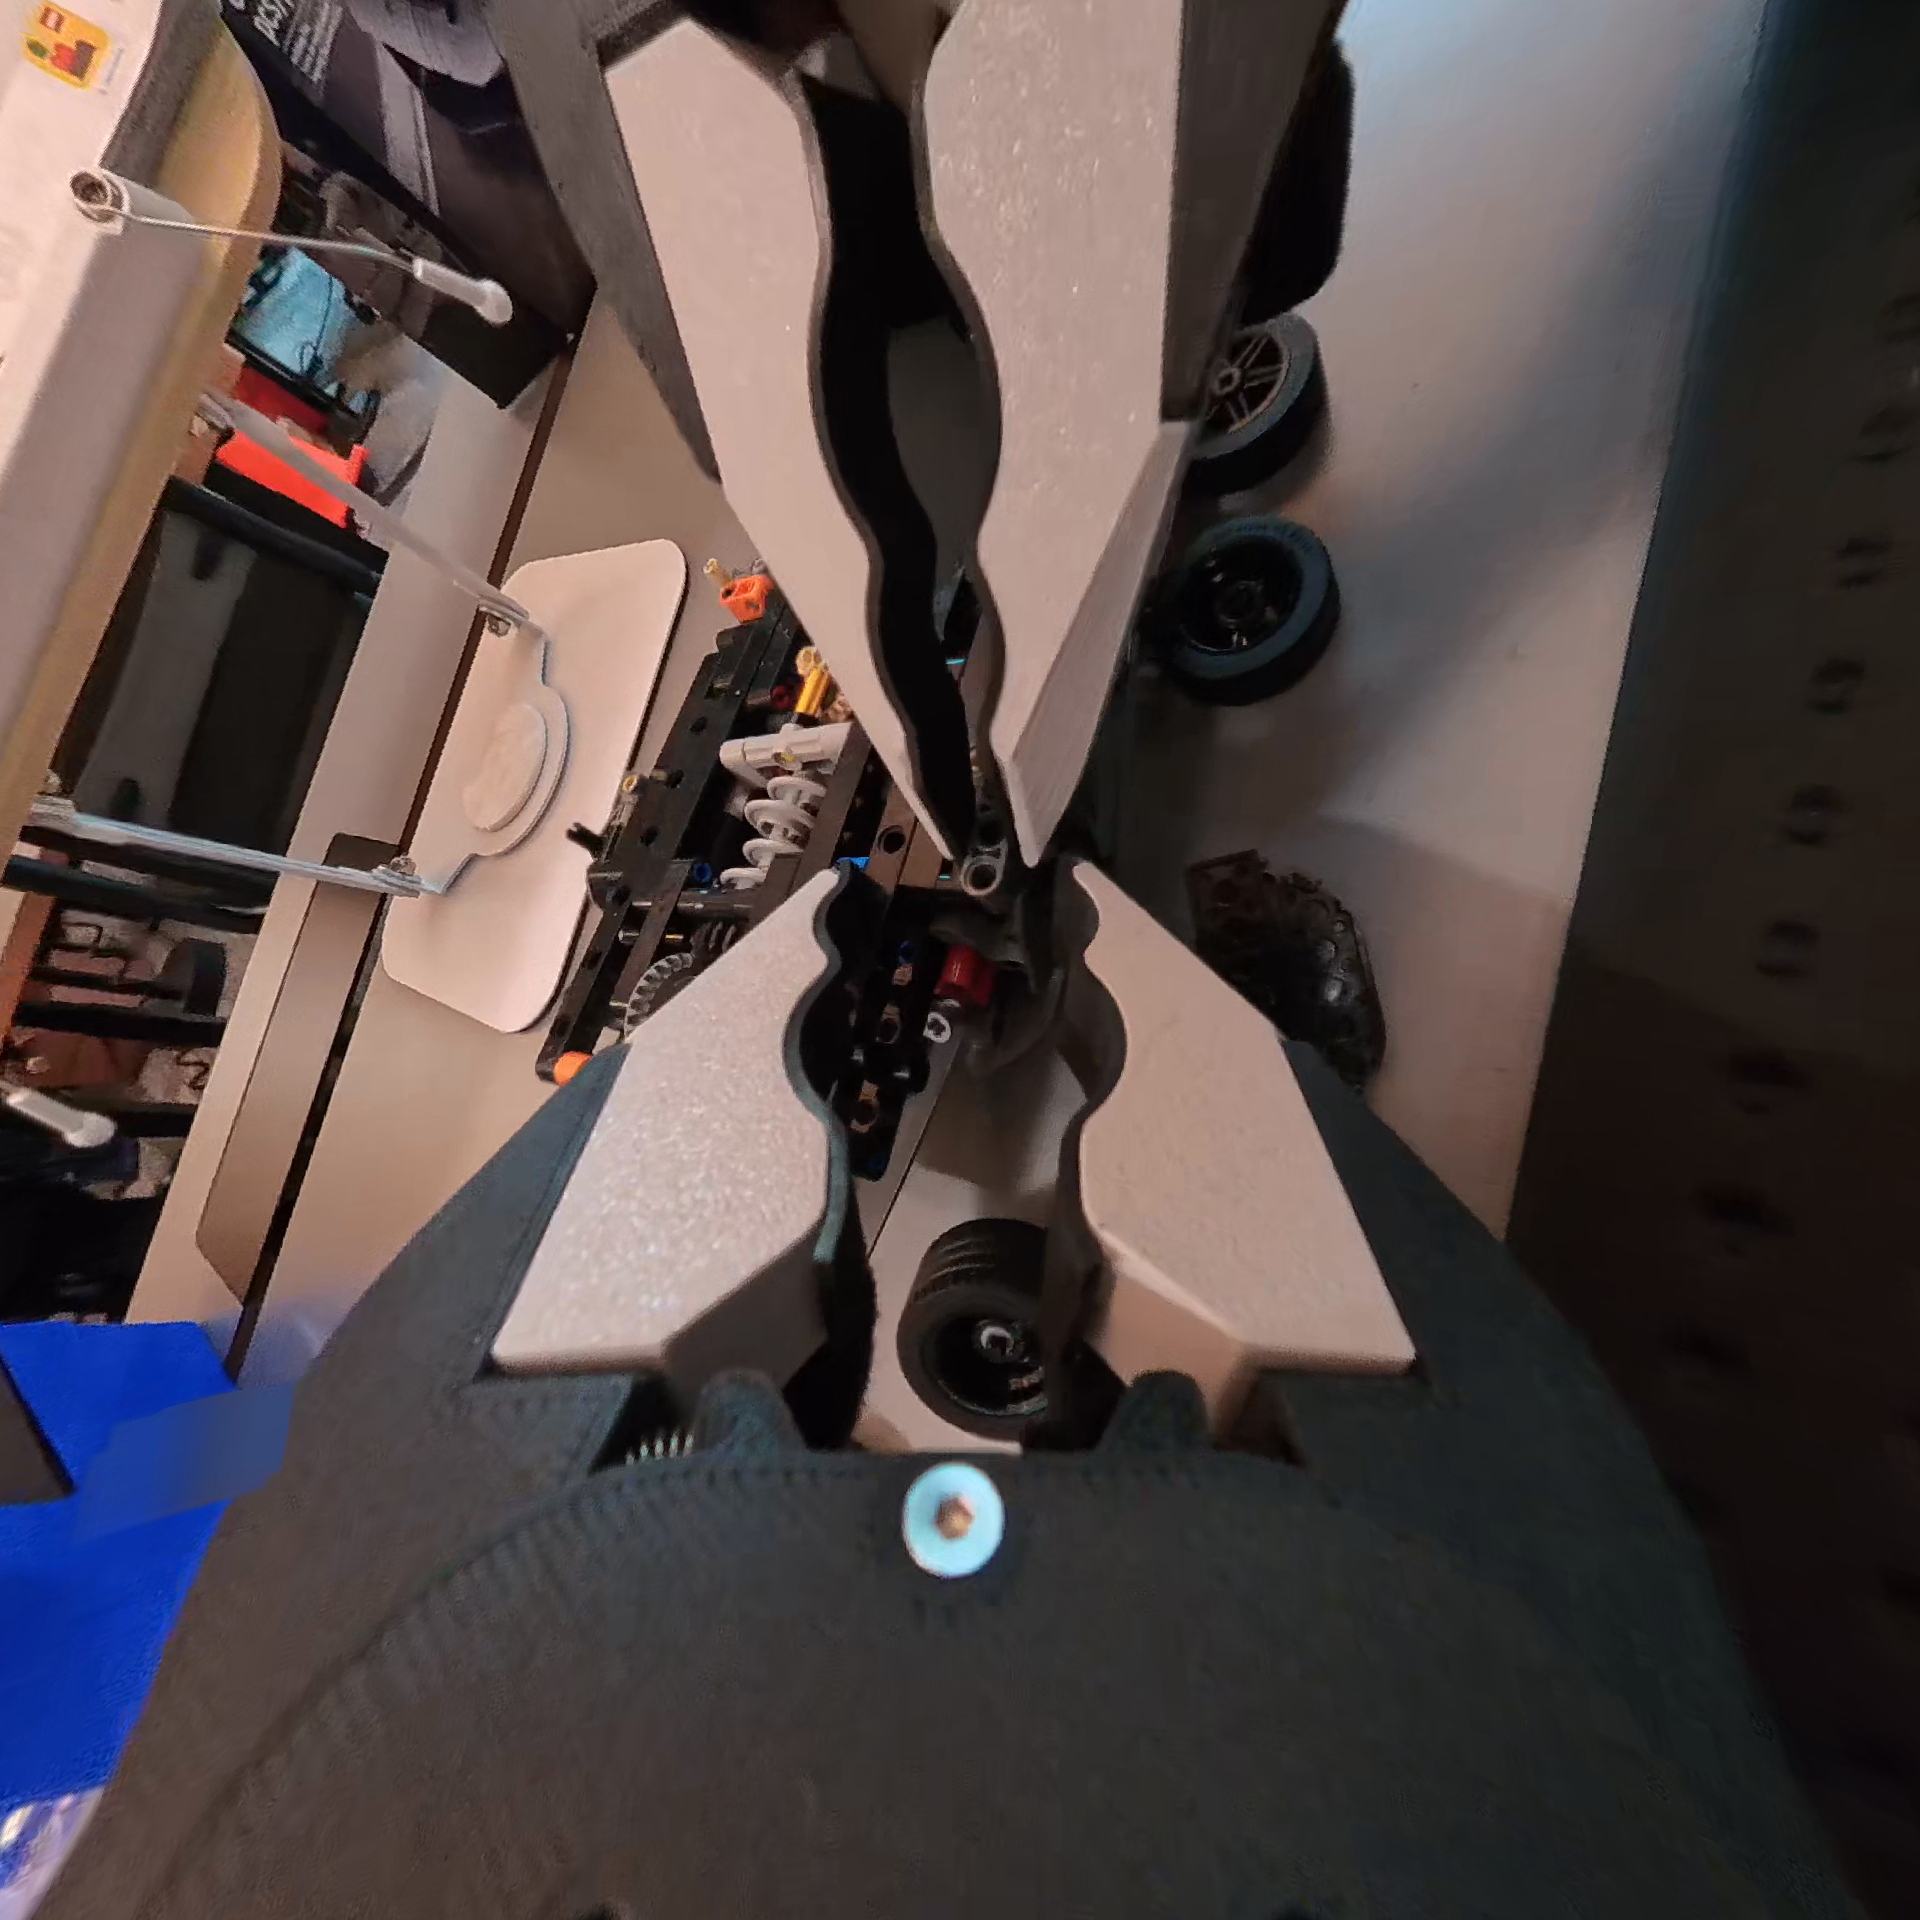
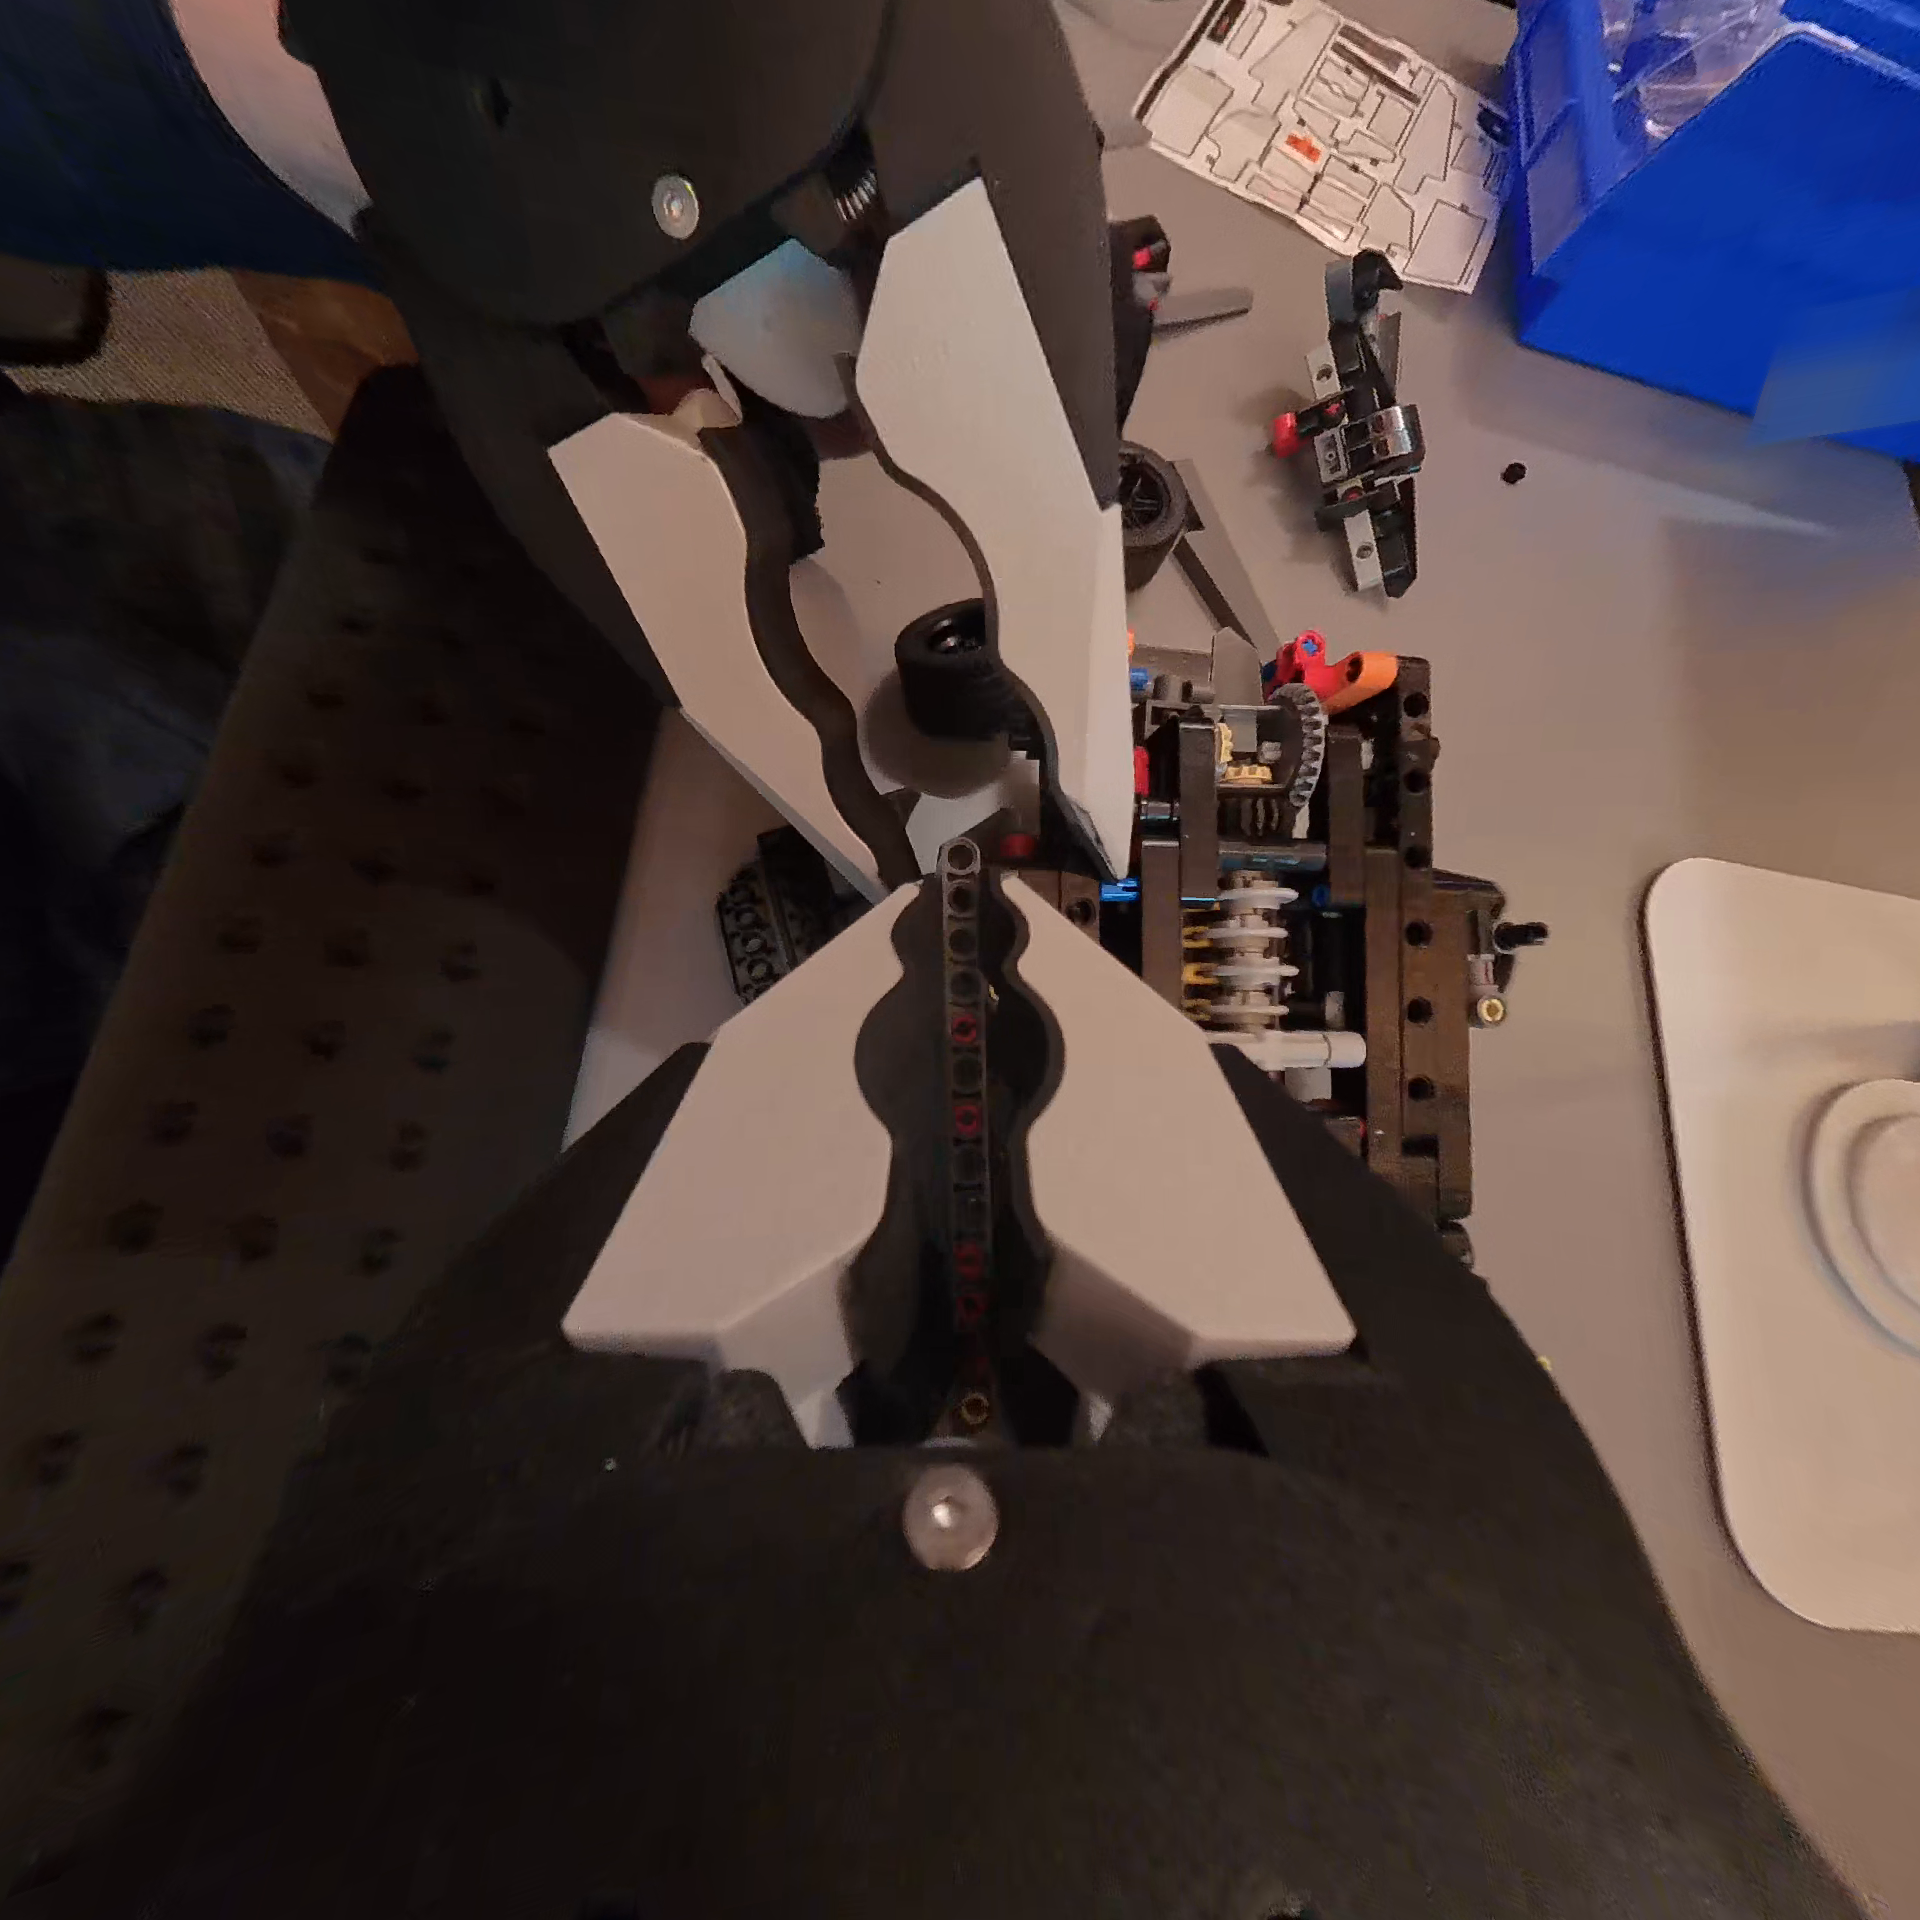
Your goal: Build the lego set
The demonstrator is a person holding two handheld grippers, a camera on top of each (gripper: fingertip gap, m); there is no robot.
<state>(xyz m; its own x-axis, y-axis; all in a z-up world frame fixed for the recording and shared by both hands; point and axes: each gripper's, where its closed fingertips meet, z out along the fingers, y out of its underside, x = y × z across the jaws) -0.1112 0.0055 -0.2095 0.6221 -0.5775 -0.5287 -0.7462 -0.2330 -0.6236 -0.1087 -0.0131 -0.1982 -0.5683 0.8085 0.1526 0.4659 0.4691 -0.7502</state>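
The black Lego chassis (image 2: 1392,987), with white springs and gears, lies on the grey table; it also shows in the left wrist view (image 1: 665,862). My right gripper (image 2: 961,883) is shut on a long black holed beam (image 2: 964,1039) whose end sticks out past the tips, against the chassis edge. In the left wrist view the right gripper (image 1: 987,842) comes in from above with the beam's grey end (image 1: 985,864). My left gripper (image 1: 961,878) faces it, jaws a little apart and closed across the chassis end. The left gripper also shows in the right wrist view (image 2: 1003,873).
One loose black wheel (image 1: 977,1330) sits between the left fingers, and two more (image 1: 1247,613) lie beyond. There is also a small sub-assembly (image 2: 1361,447), a printed sheet (image 2: 1320,135), a blue bin (image 2: 1714,208), a white mat (image 2: 1818,1247) and a black panel piece (image 2: 769,925). A dark perforated surface (image 2: 208,1039) borders the table. Less than 4 cm separates the two grippers' tips. The left tips stand about 20 centimetres off the small sub-assembly (image 2: 1361,447).
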